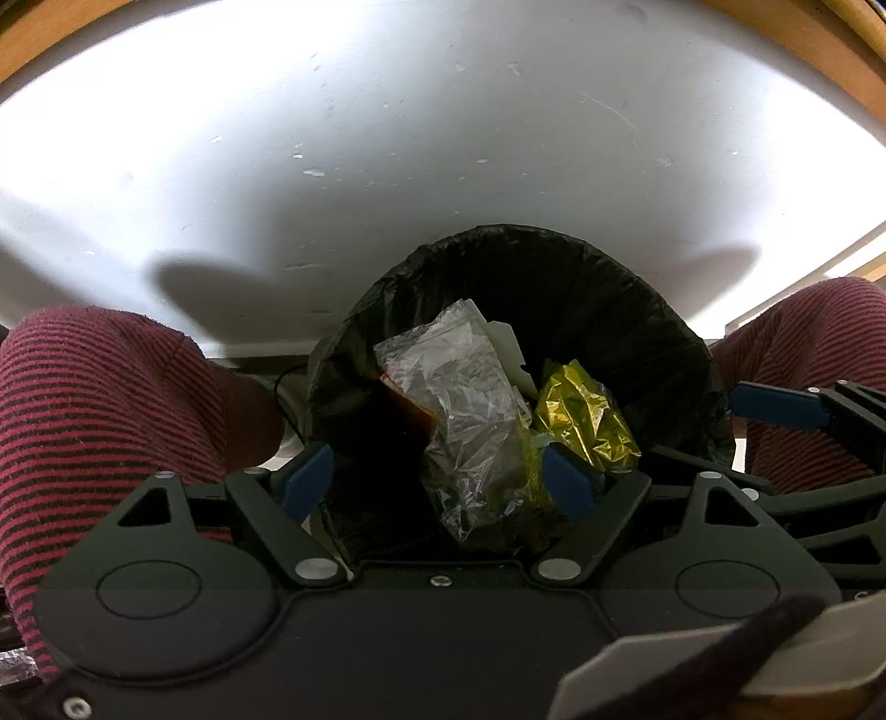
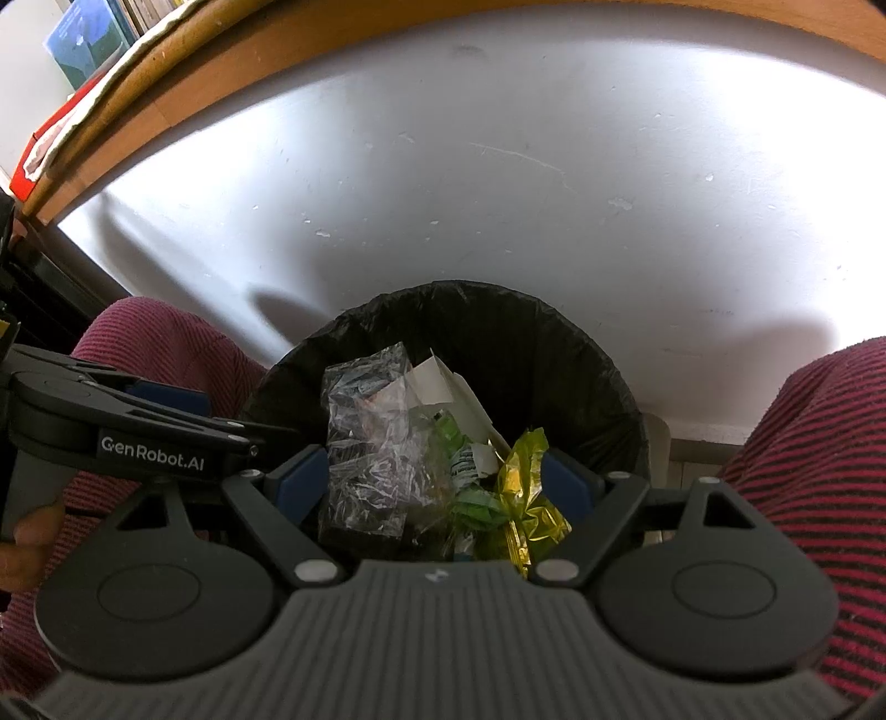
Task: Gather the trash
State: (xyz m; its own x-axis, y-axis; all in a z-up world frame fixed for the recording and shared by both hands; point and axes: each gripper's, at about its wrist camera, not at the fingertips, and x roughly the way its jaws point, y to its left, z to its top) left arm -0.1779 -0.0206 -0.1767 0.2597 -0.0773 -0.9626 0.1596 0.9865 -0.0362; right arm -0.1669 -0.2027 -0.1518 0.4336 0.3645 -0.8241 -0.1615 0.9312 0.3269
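Surface: a scuffed white panel [image 1: 443, 138] with a wooden edge [image 2: 387, 33] fills the background of both views; I cannot tell whether it is a wall or a counter.
Person: knees in red-and-black striped fabric [image 1: 99, 399] sit on either side of the bin, probably to steady it between them.
Bin: a round bin lined with a black plastic bag [image 1: 609, 310] stands between the knees, directly under both grippers, so whatever is let go falls in.
Trash: a crumpled clear plastic wrapper [image 1: 465, 410] lies on top inside the bin, with a piece of white card [image 2: 443, 382] behind it and a crinkled yellow foil wrapper [image 1: 581, 415] to its right.
Left gripper [image 1: 437, 479]: blue-padded jaws spread wide over the bin, gripping nothing; the trash lies below them.
Right gripper [image 2: 432, 479]: jaws likewise wide apart and empty above the bin.
Only in the right view: green scraps [image 2: 470, 498] among the wrappers, stacked books [image 2: 94, 39] at upper left, and the left gripper from the side.
Only in the left view: an orange item [image 1: 410, 404] under the clear wrapper.
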